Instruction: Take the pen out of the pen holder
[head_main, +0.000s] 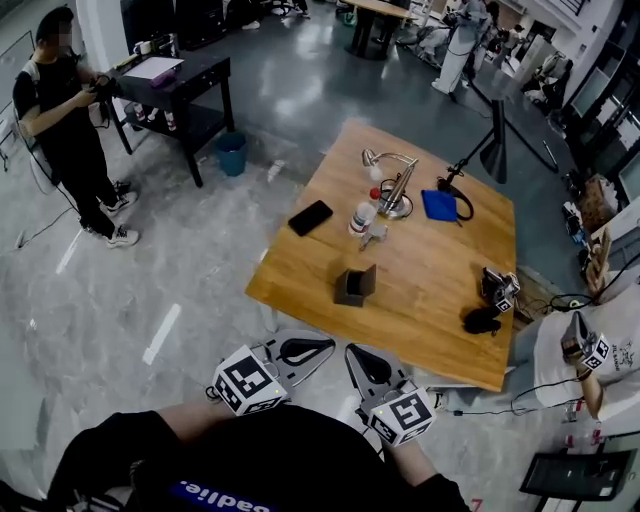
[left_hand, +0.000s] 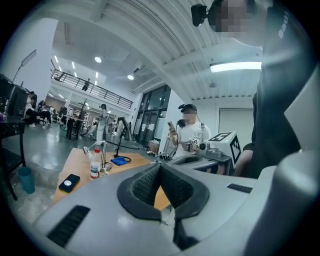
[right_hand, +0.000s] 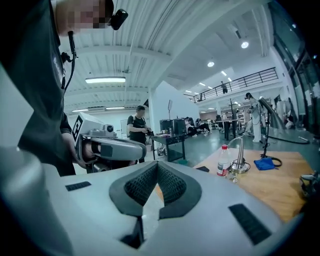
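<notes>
The wooden table (head_main: 440, 270) lies ahead, the left gripper (head_main: 318, 348) and right gripper (head_main: 356, 358) held side by side short of its near edge, both pinched together and empty, the small dark pen holder (head_main: 355, 286) standing well apart by the table's near-left edge.

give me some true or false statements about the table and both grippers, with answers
1. The left gripper and the right gripper are both shut with nothing between them. True.
2. The black phone lies on the floor. False: it lies on the wooden table.
3. The blue cloth lies on the table. True.
4. The right gripper is shut on the red-capped bottle. False: the bottle stands on the table, far from both grippers.
5. The dark box stands on the table, touched by neither gripper. True.
</notes>
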